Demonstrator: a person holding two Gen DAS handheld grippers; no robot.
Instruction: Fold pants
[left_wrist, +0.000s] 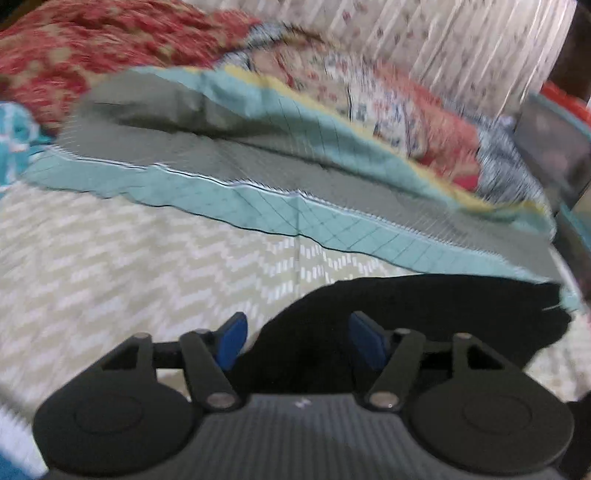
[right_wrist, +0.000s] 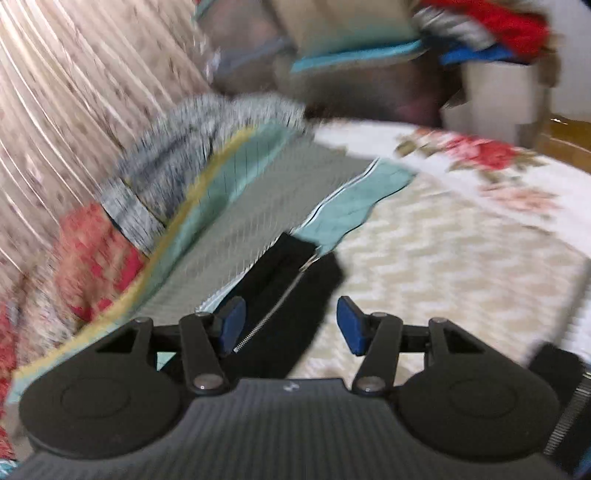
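The black pants (left_wrist: 424, 317) lie on a cream zigzag-patterned bed cover (left_wrist: 129, 266). My left gripper (left_wrist: 295, 339) is open, its blue pads (left_wrist: 232, 339) apart, with the pants' edge lying between and below the fingers. In the right wrist view the pants (right_wrist: 291, 295) show a silver zipper (right_wrist: 269, 314). My right gripper (right_wrist: 291, 325) is open over the zipper end, its blue pads (right_wrist: 351, 325) not touching the cloth. Both views are blurred by motion.
A teal and grey quilt (left_wrist: 258, 177) lies bunched along the far side of the bed, with floral bedding (left_wrist: 388, 99) behind it. A pleated floral curtain (right_wrist: 55, 92) hangs at the back. A rose-print sheet (right_wrist: 480, 155) and stacked items (right_wrist: 369, 37) are at the right.
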